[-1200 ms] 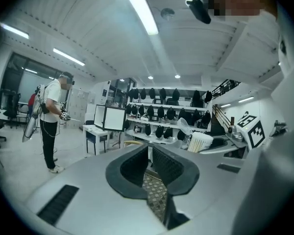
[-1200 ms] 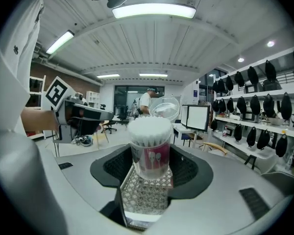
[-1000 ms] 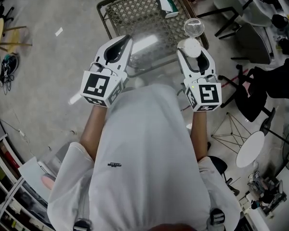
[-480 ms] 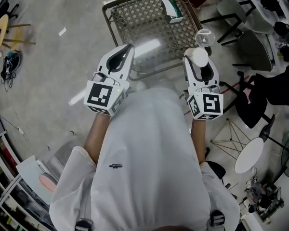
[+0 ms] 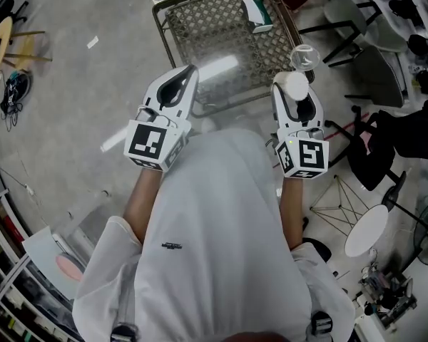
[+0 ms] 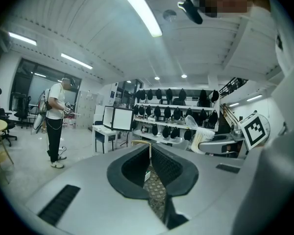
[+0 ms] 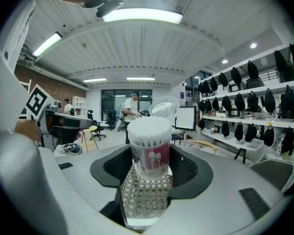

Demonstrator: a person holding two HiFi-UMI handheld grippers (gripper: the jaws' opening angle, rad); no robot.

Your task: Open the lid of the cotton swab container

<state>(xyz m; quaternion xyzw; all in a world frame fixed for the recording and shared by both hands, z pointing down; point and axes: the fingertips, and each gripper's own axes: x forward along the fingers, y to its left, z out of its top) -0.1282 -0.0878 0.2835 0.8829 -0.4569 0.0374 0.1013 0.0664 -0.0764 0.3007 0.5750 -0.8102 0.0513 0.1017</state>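
Note:
My right gripper (image 5: 295, 93) is shut on the cotton swab container (image 7: 149, 153), a clear cup with a pink label and packed white swab tips (image 7: 149, 129). Its clear lid (image 7: 163, 107) stands flipped open behind the rim; it also shows in the head view as the lid (image 5: 304, 55) past the swab tops (image 5: 294, 85). Both grippers are held up in front of the person's chest, apart from each other. My left gripper (image 5: 187, 73) is shut with nothing between its jaws, and its view shows the closed pads (image 6: 154, 166).
A woven-top table (image 5: 208, 28) stands below and ahead, with a green and white box (image 5: 255, 11) at its far side. Chairs (image 5: 367, 45) and a small round white table (image 5: 365, 227) are at the right. A person (image 6: 55, 123) stands far off.
The head view has shifted, so the table sits a little higher in the picture. Both grippers keep their poses and the container stays held with its lid open.

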